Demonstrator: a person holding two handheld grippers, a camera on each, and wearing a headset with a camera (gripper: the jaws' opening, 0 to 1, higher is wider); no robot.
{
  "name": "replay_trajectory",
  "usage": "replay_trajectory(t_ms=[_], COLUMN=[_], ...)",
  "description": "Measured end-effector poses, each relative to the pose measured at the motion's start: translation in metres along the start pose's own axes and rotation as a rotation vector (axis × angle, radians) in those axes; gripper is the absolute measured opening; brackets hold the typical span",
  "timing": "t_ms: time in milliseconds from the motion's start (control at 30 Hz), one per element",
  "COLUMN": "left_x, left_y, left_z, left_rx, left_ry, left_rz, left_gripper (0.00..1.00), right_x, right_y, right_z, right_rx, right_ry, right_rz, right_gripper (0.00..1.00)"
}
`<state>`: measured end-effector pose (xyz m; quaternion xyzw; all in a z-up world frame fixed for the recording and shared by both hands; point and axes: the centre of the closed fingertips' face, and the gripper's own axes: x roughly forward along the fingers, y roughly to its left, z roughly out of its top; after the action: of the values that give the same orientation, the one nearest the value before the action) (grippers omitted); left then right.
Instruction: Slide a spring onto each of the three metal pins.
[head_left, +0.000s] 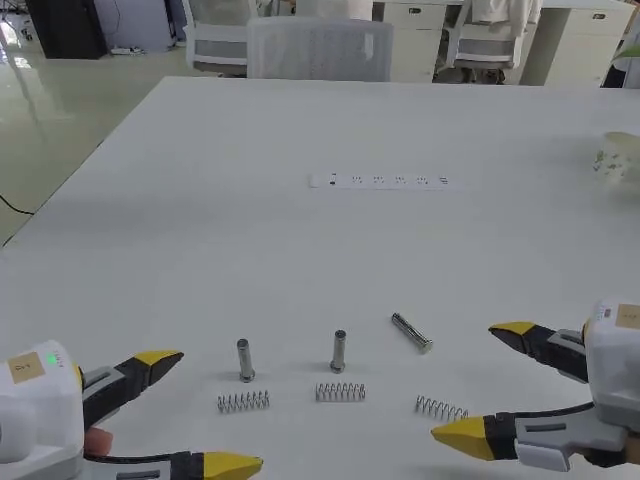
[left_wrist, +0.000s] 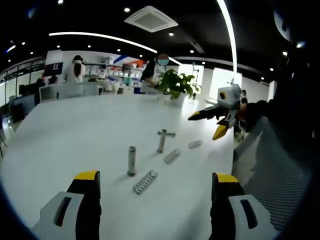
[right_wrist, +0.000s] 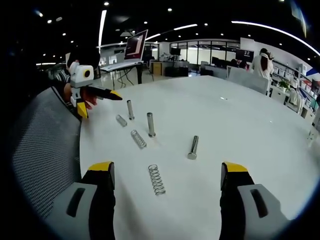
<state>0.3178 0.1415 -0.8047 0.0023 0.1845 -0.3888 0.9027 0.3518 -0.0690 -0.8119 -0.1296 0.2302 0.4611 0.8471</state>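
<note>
Three metal pins sit near the front edge of the white counter (head_left: 300, 250), each with a small coiled spring just nearer the person. The pins are short, shiny steel rods with a wider head at one end.

The left pin (head_left: 245, 360) and middle pin (head_left: 339, 351) stand upright on their heads, long axes vertical. The right pin (head_left: 411, 333) lies on its side. Its long axis runs diagonally, with the head toward the near right and the plain end toward the far left.

All three springs lie flat and apart from the pins. The left spring (head_left: 243, 402) and middle spring (head_left: 340, 392) lie crosswise, left to right. The right spring (head_left: 441, 408) is skewed slightly, its right end nearer the person.

The left hand-held gripper (head_left: 215, 410) hovers at the near left with its yellow-tipped jaws spread wide, just beside the left spring. The right hand-held gripper (head_left: 461, 380) is at the near right with its jaws also wide apart, flanking the right spring's end without touching it.

Farther back, a white power strip (head_left: 380, 181) lies flat mid-counter, well away from the pins. A pale object (head_left: 618, 158) sits at the right edge, too blurred to identify. Office chairs (head_left: 320, 48) stand behind the far edge.
</note>
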Motion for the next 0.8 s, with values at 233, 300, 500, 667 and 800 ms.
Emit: replay_trajectory(t_ms=[233,300,500,667,800], left_x=[0.0,0.0,0.0,0.0,-0.001], left_y=[0.001,0.001,0.001,0.001,0.0], left_z=[-0.001,-0.001,-0.001,-0.001,0.0], left_rx=[-0.003,-0.004,-0.006,-0.003,-0.003], left_ry=[-0.001,-0.002,-0.003,-0.003,-0.005], left_rz=[0.002,0.002,0.002,0.001,0.001], left_gripper=[0.89,0.89,0.89,0.89,0.89], right_x=[0.001,0.001,0.002,0.003,0.005], right_y=[0.0,-0.001,-0.002,-0.006,-0.011], right_z=[0.0,0.0,0.001,0.007,0.015], right_rx=[0.0,-0.001,-0.008,-0.02,-0.035], right_ry=[0.002,0.004,0.007,0.01,0.013], right_rz=[0.002,0.001,0.0,-0.002,-0.006], right_gripper=[0.87,0.87,0.87,0.87,0.86])
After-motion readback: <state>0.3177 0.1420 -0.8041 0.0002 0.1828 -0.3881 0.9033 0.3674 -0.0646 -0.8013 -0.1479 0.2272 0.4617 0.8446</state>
